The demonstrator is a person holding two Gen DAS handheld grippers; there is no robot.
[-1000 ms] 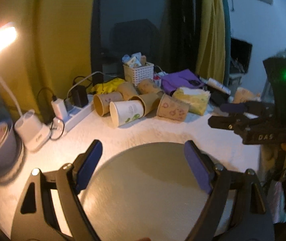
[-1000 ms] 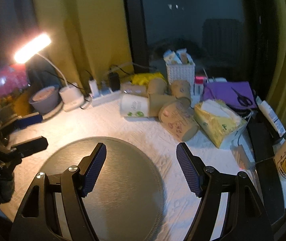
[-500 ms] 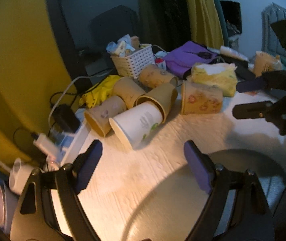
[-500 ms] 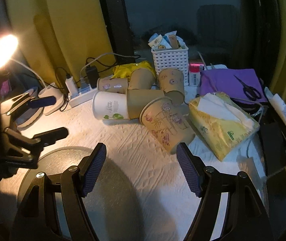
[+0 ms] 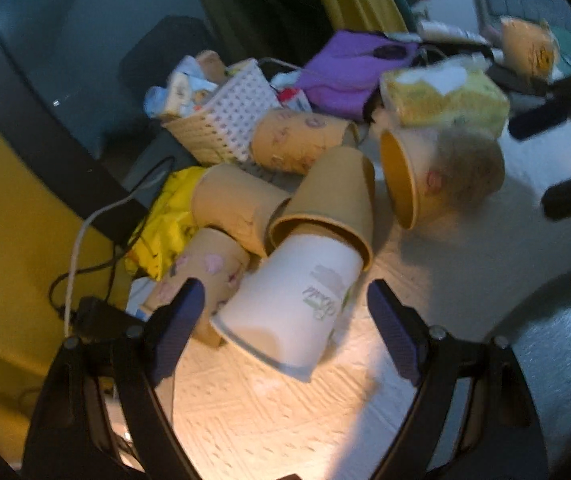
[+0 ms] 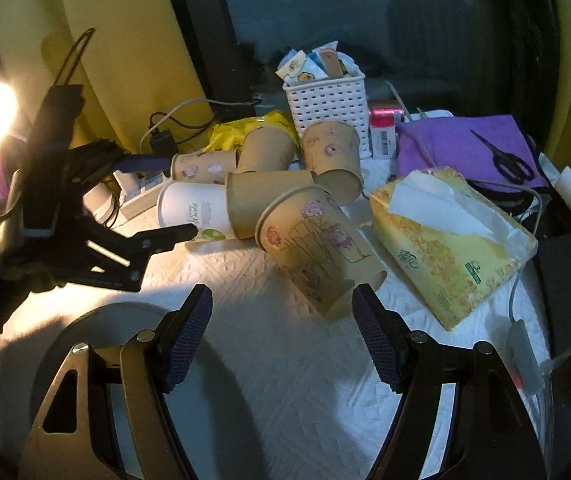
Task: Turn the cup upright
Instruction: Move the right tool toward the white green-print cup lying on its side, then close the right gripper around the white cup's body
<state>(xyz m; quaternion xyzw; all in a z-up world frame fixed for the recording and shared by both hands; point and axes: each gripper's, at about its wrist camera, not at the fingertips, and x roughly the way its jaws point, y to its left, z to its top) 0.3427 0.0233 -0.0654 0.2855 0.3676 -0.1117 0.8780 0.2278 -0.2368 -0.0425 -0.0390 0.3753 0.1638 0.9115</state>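
- Holding our left gripper (image 5: 285, 312) with its blue-padded fingers (image 5: 177, 320) spread wide, we have them on either side of the white cup (image 5: 289, 304), which lies on its side with its open rim toward the camera; neither pad clearly touches it.
- We see the white cup's closed end tucked into the mouth of a plain brown cup (image 5: 329, 208) lying just behind it.
- Beside the white cup, toward our left pad, lies a brown cup with pink flowers (image 5: 201, 272); the pad overlaps it in view, and we cannot tell whether they touch.
- Behind the white cup we see more tipped brown cups, then a white basket (image 5: 229, 120) full of packets.
- Our right gripper (image 6: 281, 332) is also spread wide and grips nothing; its fingers (image 6: 189, 332) hover just short of a floral cup (image 6: 317, 248) lying on its side, its base end near the right pad.
- From the right wrist view, the white cup (image 6: 195, 210) lies well beyond the floral cup, with the left gripper's dark finger crossing in front of it.
- Right of the floral cup sits a yellow tissue pack (image 6: 449, 244), just beside it; farther back, a purple cloth (image 6: 461, 148) carries black scissors (image 6: 505, 160).
- All of this rests on a white textured mat (image 6: 285, 360), with a grey round disc (image 6: 97, 332) near our right gripper.
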